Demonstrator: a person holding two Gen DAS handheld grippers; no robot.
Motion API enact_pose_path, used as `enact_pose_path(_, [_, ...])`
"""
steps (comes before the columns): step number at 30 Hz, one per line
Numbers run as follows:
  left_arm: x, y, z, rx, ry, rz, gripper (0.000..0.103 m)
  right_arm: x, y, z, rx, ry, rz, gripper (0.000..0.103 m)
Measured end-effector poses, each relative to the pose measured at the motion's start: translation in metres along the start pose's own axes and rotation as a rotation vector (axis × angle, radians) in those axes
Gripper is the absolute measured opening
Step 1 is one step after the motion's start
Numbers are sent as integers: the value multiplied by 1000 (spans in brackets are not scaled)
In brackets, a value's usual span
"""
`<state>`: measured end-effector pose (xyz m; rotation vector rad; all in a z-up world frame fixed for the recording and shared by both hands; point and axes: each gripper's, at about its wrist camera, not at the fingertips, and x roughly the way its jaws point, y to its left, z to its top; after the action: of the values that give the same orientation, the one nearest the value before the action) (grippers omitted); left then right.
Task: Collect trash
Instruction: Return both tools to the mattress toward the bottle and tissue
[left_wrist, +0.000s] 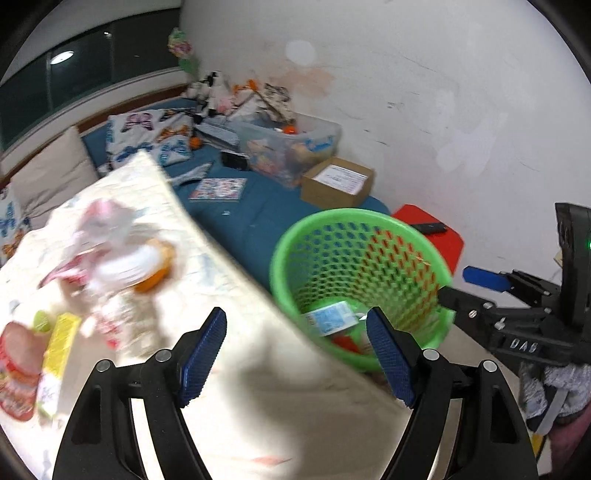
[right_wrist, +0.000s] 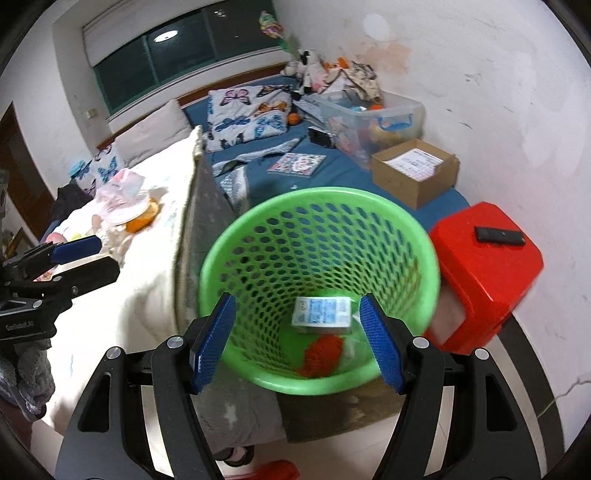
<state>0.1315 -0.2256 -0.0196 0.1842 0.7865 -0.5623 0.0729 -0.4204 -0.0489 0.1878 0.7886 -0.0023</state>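
Beside the bed (right_wrist: 332, 173), a green basket (right_wrist: 229, 251) stands on the floor, hard against the hanging edge of a pale quilt (right_wrist: 155, 266). Down in its bottom lie a blue-and-white packet (right_wrist: 321, 314) and, in front of that, an orange-red wrapper (right_wrist: 321, 354); the two look to be touching. A red stool (right_wrist: 480, 266) stands just beside the basket on the wall side, with a black remote (right_wrist: 498, 234) on top.

On the quilt more trash lies loose: a crumpled pink-and-white wrapper (left_wrist: 99, 229) over a white cup (left_wrist: 125, 269) with something orange under it, and nearer the left tool a yellow box (left_wrist: 61, 343) beside a red-rimmed pack (left_wrist: 18, 354). All of this is blurred in the left wrist view.

Left tool (left_wrist: 295, 358) hovers over the quilt's edge, its blue fingers (left_wrist: 203, 354) apart with nothing between them. Right tool (right_wrist: 299, 343) hangs above the basket's mouth, its fingers (right_wrist: 380, 347) also apart and empty; the packet shows between them only because it lies far below. Each tool shows at the edge of the other's view.

Farther up the blue bed are butterfly pillows (right_wrist: 247, 110), a clear bin (right_wrist: 376, 114) of toys and an open carton (right_wrist: 417, 170).
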Motion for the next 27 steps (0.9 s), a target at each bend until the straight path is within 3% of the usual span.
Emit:
enact_pose_path(16, [-23,116,-23,-110,5,234,72,17,70,14,-114,15,87,70])
enact_pose_path(27, [-7,145,-25,-65,51,286,69,29,94,14,-150,36,119,70])
